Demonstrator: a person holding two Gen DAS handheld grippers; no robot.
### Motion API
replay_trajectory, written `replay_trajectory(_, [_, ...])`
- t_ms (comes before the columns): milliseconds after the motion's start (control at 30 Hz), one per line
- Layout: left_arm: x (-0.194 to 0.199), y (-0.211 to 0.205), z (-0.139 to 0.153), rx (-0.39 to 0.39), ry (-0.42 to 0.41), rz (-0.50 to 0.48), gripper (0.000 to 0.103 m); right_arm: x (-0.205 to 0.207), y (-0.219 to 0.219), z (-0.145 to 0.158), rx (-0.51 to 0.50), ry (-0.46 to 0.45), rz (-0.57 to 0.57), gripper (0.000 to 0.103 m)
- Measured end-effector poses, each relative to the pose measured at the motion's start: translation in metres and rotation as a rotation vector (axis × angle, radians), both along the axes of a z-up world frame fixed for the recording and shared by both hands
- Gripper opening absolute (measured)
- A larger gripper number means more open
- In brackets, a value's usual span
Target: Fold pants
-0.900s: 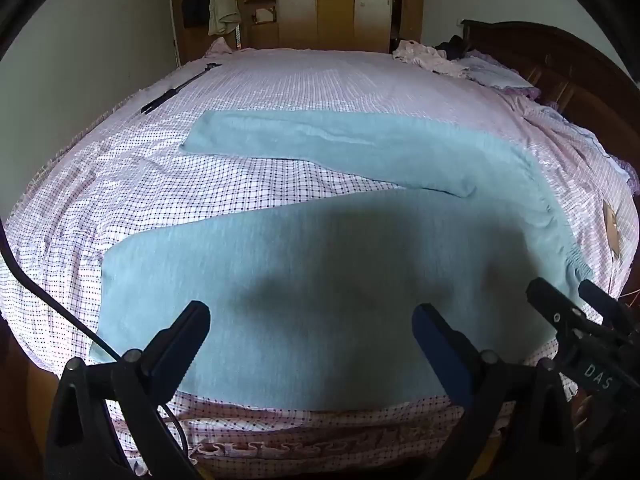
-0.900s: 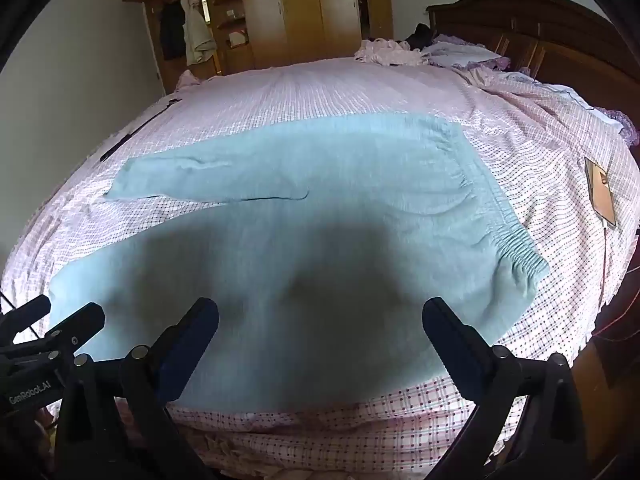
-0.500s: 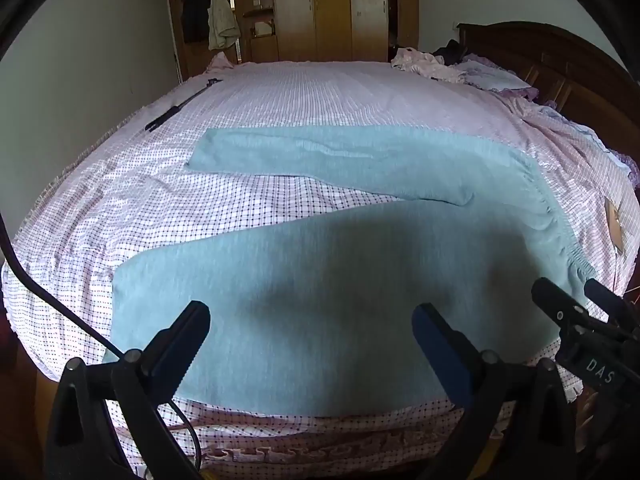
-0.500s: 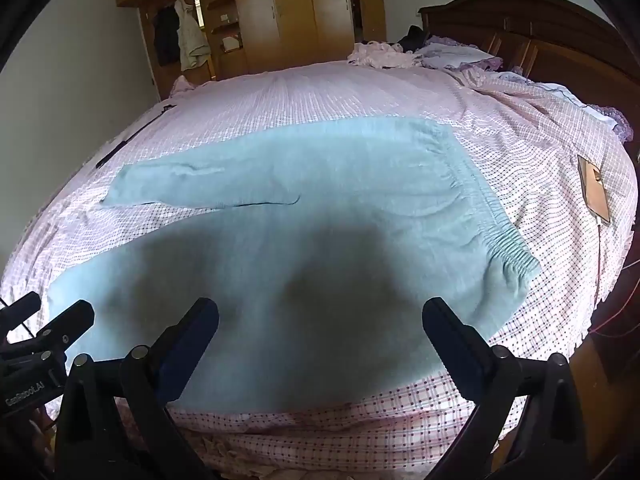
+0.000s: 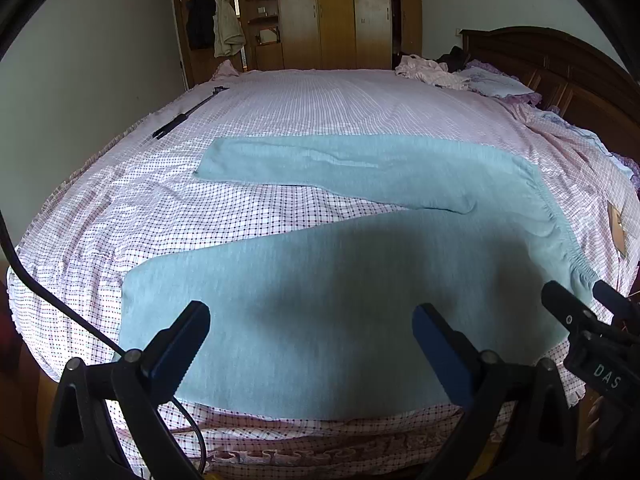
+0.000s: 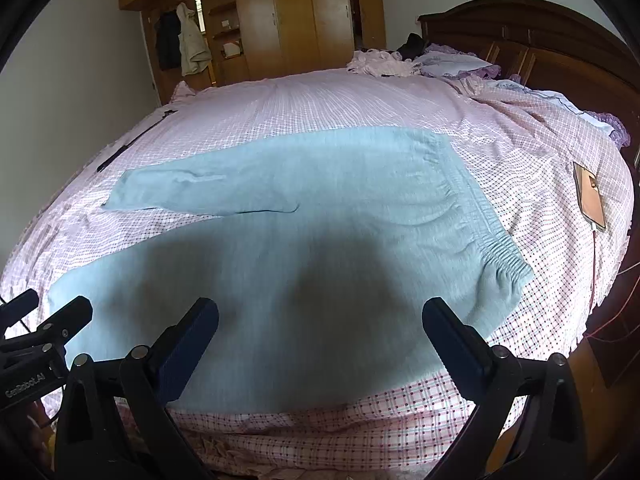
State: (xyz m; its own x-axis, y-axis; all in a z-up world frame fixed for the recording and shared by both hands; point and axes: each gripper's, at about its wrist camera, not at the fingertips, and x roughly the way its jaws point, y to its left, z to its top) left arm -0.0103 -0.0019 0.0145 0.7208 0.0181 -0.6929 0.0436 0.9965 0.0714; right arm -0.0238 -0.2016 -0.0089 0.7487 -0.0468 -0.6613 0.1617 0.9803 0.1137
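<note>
Light blue pants lie flat on the bed, legs spread apart in a V towards the left, elastic waistband at the right. In the right wrist view the pants fill the middle, waistband at right. My left gripper is open and empty, above the near leg at the bed's front edge. My right gripper is open and empty, above the near leg closer to the waistband. Each gripper shows at the edge of the other's view.
The bed has a pink checked sheet. A phone with a cable lies at the right edge. A black rod lies at the far left. Crumpled clothes and pillows sit by the dark headboard. Wardrobes stand behind.
Both grippers have drawn back and tilted up a little from the pants; more of the room shows. The pants have not moved. Both grippers stay open.
</note>
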Motion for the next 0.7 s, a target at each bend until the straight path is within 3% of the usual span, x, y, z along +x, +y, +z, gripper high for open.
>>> replay_trajectory(700, [0.0037,0.0013,0.0028,0.002,-0.004,0.011,0.103,-0.0004,0.0003,-0.0003,-0.001,0.001,0.0,0.099])
